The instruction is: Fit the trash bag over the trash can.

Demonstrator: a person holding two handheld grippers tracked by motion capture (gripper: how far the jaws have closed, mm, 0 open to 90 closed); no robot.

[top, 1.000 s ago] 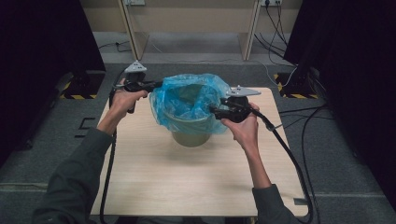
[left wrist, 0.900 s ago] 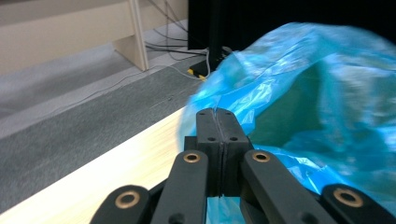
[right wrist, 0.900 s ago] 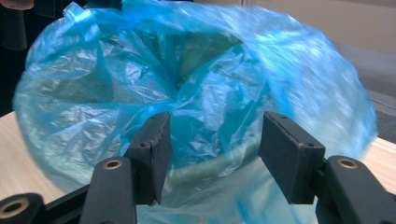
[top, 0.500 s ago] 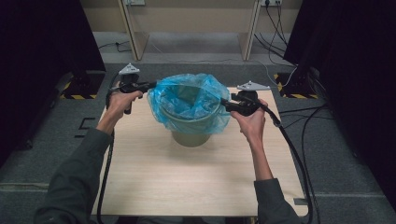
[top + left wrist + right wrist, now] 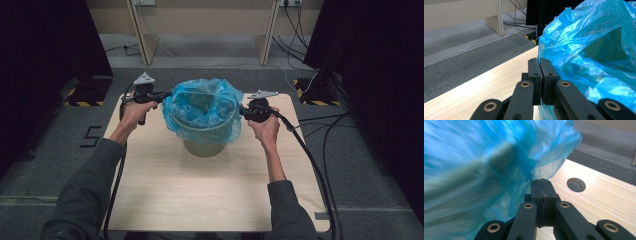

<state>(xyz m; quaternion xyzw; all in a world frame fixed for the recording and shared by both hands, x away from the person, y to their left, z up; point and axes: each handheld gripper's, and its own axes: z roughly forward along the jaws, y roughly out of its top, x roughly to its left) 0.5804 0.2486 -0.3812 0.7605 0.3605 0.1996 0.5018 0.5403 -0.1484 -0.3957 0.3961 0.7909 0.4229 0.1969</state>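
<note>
High view – bin: an olive-green bin [image 5: 204, 142] stands mid-table between the two grippers, lined with a blue plastic bag [image 5: 200, 102] whose edge is folded out over the rim.
High view – left gripper [image 5: 161, 94]: at the bag's left side, fingers touching the film at rim height; hand behind it, near the table's [image 5: 200, 200] far left corner.
High view – right gripper [image 5: 244, 112]: at the bag's right side, fingers against the hanging skirt of the bag.
Left gripper view – fingers [image 5: 534, 72]: closed flat together, with a fold of the blue bag [image 5: 586, 50] pinched between them; the bag's bulk lies just right of the fingers, bare table [image 5: 486, 82] to their left.
Right gripper view – fingers [image 5: 537, 188]: jaws have just been closing and now meet, with bag film [image 5: 486, 170] caught at their tips; picture is motion-blurred, so how much film is caught is uncertain. A round hole in the table [image 5: 576, 184] lies just right of and beyond the fingers.
Step in hand (judgement): seating the bag's cuff over the bin rim, both sides gripped.
Next move (judgement): pull both pinched edges down and outward evenly to draw the cuff snug; uneven tension could tip the bin or tear the film.
</note>
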